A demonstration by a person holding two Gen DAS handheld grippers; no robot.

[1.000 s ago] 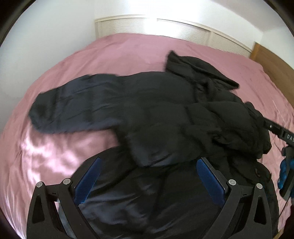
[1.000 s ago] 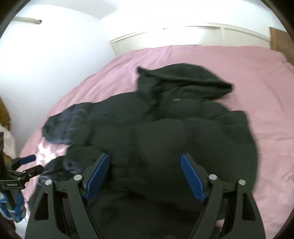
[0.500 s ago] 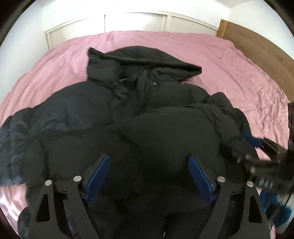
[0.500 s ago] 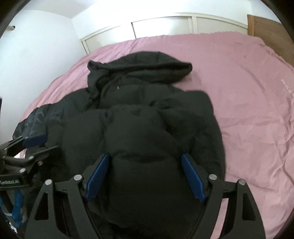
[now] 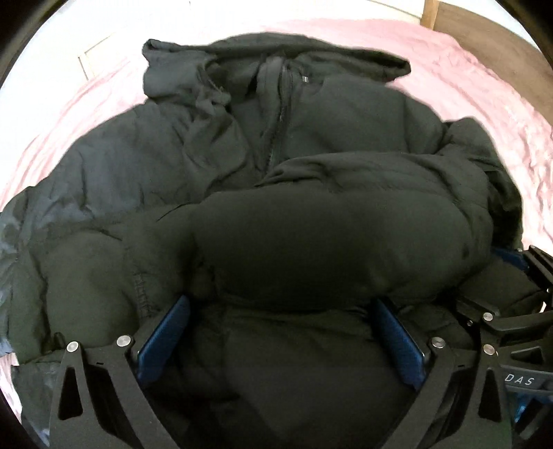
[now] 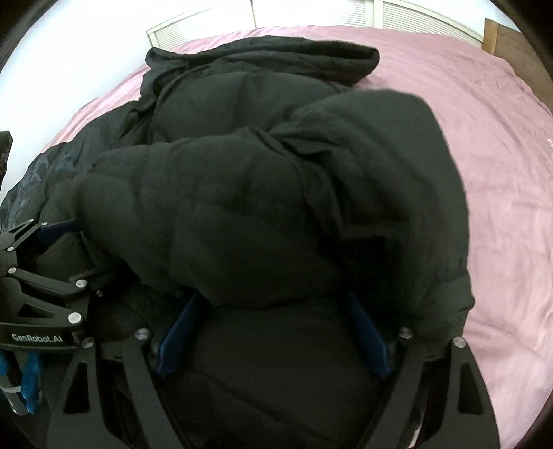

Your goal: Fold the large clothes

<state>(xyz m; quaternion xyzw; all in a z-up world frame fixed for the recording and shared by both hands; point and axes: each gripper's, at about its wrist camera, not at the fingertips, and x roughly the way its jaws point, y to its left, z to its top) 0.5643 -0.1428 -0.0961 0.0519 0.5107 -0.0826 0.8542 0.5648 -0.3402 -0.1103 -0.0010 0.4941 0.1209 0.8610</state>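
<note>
Crowding both opening grippers: black jacket (image 5: 311, 214) (pink bedsheet (image 6: 484, 138) beneath).

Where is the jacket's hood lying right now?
In both wrist views the hood lies at the far end of the black puffer jacket, spread on the pink bedsheet towards the white slatted panels.

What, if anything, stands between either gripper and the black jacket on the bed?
Nothing visible. The black jacket bulges up between the opening fingers of the left gripper and the right gripper, both directly over it.
</note>
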